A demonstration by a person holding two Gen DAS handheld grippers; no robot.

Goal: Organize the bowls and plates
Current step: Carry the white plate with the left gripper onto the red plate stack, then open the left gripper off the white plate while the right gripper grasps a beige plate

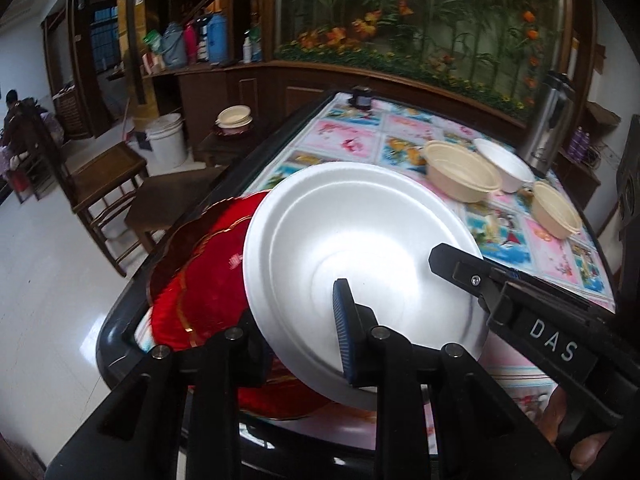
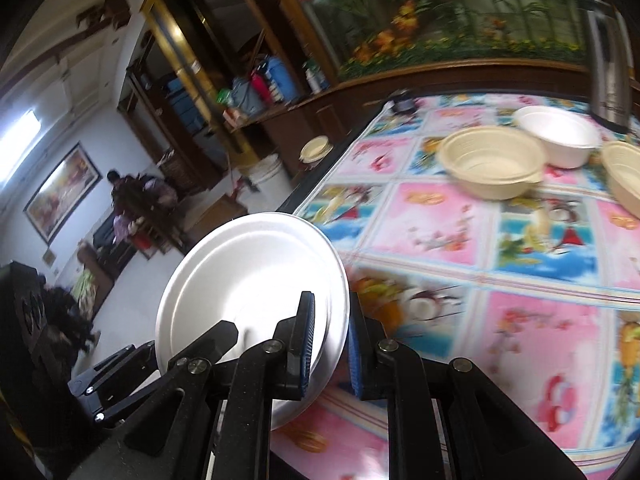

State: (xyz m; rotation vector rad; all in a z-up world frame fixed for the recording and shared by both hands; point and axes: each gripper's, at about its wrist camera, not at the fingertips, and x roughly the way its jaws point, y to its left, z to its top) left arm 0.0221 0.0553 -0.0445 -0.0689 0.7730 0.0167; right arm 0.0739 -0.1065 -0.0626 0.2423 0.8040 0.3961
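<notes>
Left wrist view: the red plate (image 1: 200, 292) lies on the table (image 1: 120, 320) at its near corner, at 9 o'clock from the white plate (image 1: 352, 232), whose left edge overlaps it; I cannot tell whether the two touch. The white plate is raised and tilted, face toward the camera. My left tongs (image 1: 296, 312) straddle its rim at 6 o'clock, one blue pad over the inner face and the other finger outside the rim. I cannot tell whether the pads are pressing. My right tongs (image 2: 331, 320) are clenched on the same plate: in the right wrist view the rim runs edge-on between both blue pads, which press on it. At 2 o'clock from the plate, well apart from it, three bowls stand upright on the patterned cloth: a beige bowl (image 2: 492, 164), a white bowl (image 2: 560, 134) just behind it, and a second beige bowl (image 2: 624, 176) at the right edge. A steel flask (image 2: 608, 60) stands beyond them at 1 o'clock.
</notes>
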